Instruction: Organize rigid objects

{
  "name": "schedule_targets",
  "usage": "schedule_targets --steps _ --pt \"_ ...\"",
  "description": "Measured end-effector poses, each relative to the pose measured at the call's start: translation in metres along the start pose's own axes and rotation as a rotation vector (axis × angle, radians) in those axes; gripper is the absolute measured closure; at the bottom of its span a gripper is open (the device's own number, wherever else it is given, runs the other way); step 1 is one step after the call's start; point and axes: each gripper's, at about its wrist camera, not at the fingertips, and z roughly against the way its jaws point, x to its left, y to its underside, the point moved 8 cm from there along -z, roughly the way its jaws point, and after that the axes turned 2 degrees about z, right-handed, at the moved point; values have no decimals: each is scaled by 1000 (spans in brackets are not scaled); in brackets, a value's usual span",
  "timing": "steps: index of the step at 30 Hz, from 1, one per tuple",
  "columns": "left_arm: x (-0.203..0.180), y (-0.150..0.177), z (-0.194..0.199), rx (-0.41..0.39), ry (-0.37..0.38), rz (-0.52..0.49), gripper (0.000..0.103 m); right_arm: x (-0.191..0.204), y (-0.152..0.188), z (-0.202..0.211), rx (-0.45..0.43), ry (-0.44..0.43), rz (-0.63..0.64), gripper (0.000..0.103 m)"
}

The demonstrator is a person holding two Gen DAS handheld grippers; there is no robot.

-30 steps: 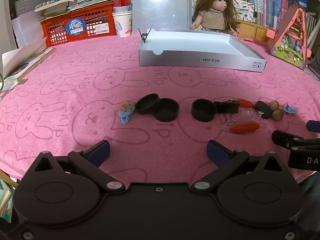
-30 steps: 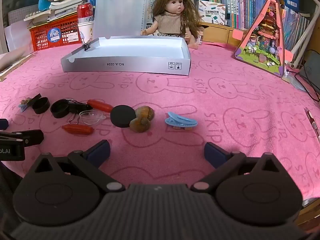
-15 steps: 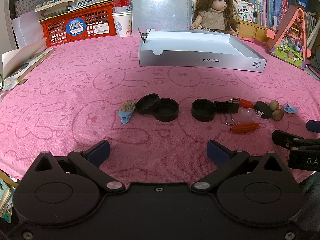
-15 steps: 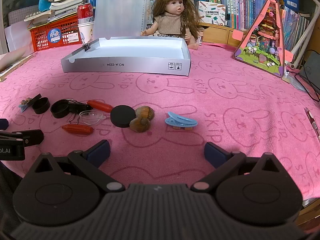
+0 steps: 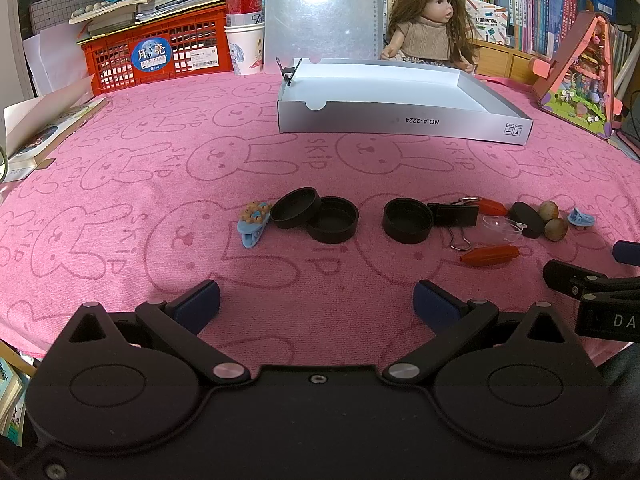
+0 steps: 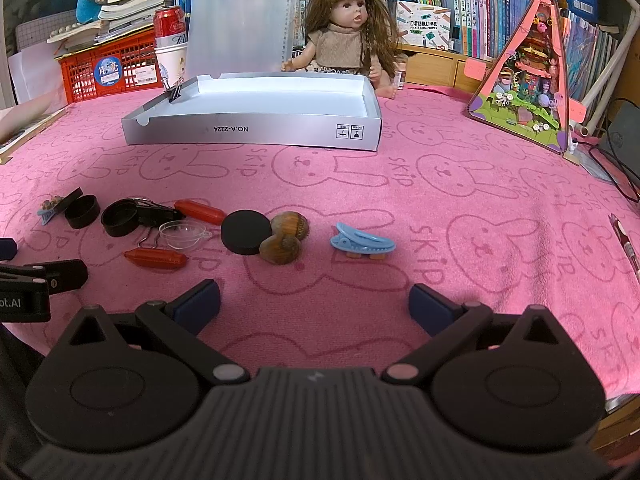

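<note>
- Cloth [image 5: 160, 184], pink with rabbit outlines, covers the table; the small things lie in a loose row across its near part.
- Left gripper [image 5: 316, 300] hovers low over the cloth, jaws wide apart, nothing between them.
- Ahead of it: a blue clip [image 5: 251, 224] touching two black caps [image 5: 316, 218], one leaning on the other; a third cap [image 5: 407, 221] sits apart to the right, against a binder clip [image 5: 456, 216].
- Right gripper [image 6: 314, 304] also stands open and empty.
- Just ahead of it lie a black disc [image 6: 246, 232] touching two nuts [image 6: 285, 240], and a blue hair clip [image 6: 362, 241] beside them.
- Two red capsules [image 6: 156, 258] and a clear cup [image 6: 184, 235] lie further left.
- Grey tray [image 6: 256, 134] sits well behind the row, a doll [image 6: 344, 36] beyond it.
</note>
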Motion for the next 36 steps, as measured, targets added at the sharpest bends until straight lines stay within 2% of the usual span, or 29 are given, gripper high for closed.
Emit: schedule_targets --steps 36 --pt "-3 -3 6 -7 1 -2 0 0 0 0 -8 -1 1 0"
